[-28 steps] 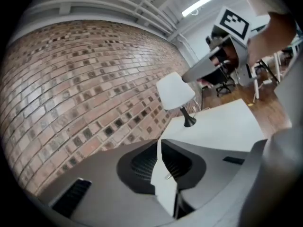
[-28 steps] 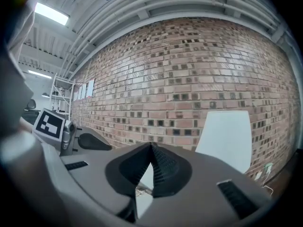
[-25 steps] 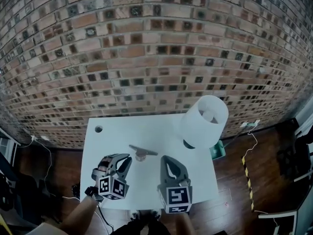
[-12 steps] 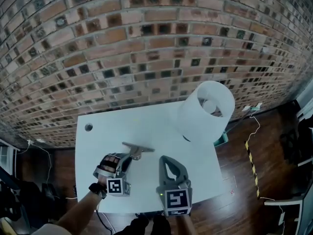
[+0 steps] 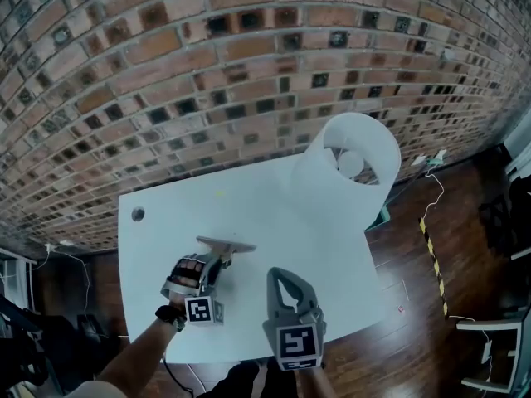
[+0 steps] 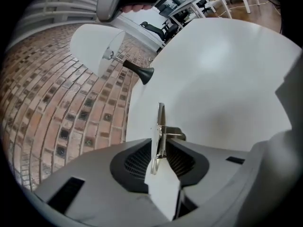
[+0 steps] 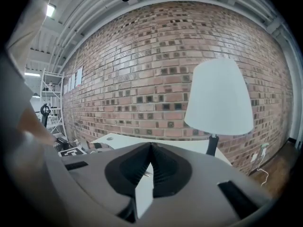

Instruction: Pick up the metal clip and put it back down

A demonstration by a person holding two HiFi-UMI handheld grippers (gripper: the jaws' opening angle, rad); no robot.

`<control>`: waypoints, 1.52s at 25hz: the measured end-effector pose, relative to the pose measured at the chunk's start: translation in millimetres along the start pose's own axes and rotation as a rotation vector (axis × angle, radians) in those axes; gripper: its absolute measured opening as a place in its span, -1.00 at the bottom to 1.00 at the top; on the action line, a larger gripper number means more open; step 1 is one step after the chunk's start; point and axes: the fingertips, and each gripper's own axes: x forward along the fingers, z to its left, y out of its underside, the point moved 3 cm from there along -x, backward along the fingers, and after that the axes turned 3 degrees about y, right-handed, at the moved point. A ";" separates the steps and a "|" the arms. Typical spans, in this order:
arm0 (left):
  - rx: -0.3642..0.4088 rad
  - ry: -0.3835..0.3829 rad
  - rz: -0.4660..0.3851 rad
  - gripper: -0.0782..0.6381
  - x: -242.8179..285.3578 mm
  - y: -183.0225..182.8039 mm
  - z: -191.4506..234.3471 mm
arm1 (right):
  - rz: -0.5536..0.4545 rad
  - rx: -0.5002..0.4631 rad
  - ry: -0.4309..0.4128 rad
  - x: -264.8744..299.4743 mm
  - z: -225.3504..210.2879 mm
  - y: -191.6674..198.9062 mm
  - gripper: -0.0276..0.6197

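left gripper (image 6: 160,143) low at white table (image 5: 274,206), jaws just opened wider, now standing apart either side of metal clip (image 6: 161,122), not clamped on it. clip lies on table, front-left part, between those jaws. right gripper (image 7: 150,148) jaws together, nothing between them, over table's near edge beside left gripper. white lamp (image 5: 353,168) at table's far right corner.

The white desk (image 5: 274,214) before me carries the metal clip (image 5: 226,245), front left. A white-shaded lamp (image 5: 336,172) stands far right, a round hole (image 5: 138,214) far left.
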 end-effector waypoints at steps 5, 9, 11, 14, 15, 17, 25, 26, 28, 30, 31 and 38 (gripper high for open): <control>0.009 -0.034 -0.024 -0.47 11.1 -2.0 1.2 | 0.019 0.022 -0.010 4.0 1.9 8.4 -0.96; -0.029 -0.042 -0.052 -0.68 10.8 -5.0 0.0 | 0.017 0.013 -0.012 6.2 -1.5 12.0 -0.96; -0.035 -0.064 -0.057 -0.68 11.4 -3.6 -0.7 | 0.018 0.021 -0.009 7.6 -4.5 10.8 -0.96; -0.050 -0.121 -0.061 -0.68 9.6 -2.5 8.5 | 0.020 0.022 -0.007 9.6 -7.3 8.6 -0.96; -0.061 -0.132 -0.064 -0.69 8.9 -2.9 12.8 | 0.016 0.016 -0.005 10.1 -8.4 9.0 -0.96; -0.093 -0.137 -0.070 -0.70 7.5 -3.4 20.5 | 0.012 0.012 -0.001 10.1 -9.8 9.1 -0.96; -0.199 -0.162 -0.093 -0.70 -2.8 0.8 36.1 | 0.009 0.011 0.007 2.4 -8.8 3.9 -0.96; -0.207 -0.172 -0.097 -0.70 -4.5 0.8 38.4 | 0.008 0.010 0.009 1.4 -9.4 2.8 -0.96; -0.234 -0.175 -0.109 -0.70 -8.5 -0.6 43.0 | 0.006 0.010 0.015 -0.6 -10.5 0.0 -0.96; -0.309 -0.181 -0.118 -0.70 -14.0 1.0 49.6 | 0.005 0.015 0.019 -3.2 -10.0 -4.0 -0.96; -0.370 -0.192 -0.122 -0.70 -17.2 3.8 54.5 | 0.003 0.017 0.021 -4.8 -9.3 -7.0 -0.96; -0.702 -0.228 -0.182 -0.70 -55.9 10.1 90.4 | -0.024 0.001 0.014 -16.2 -0.2 -35.3 -0.96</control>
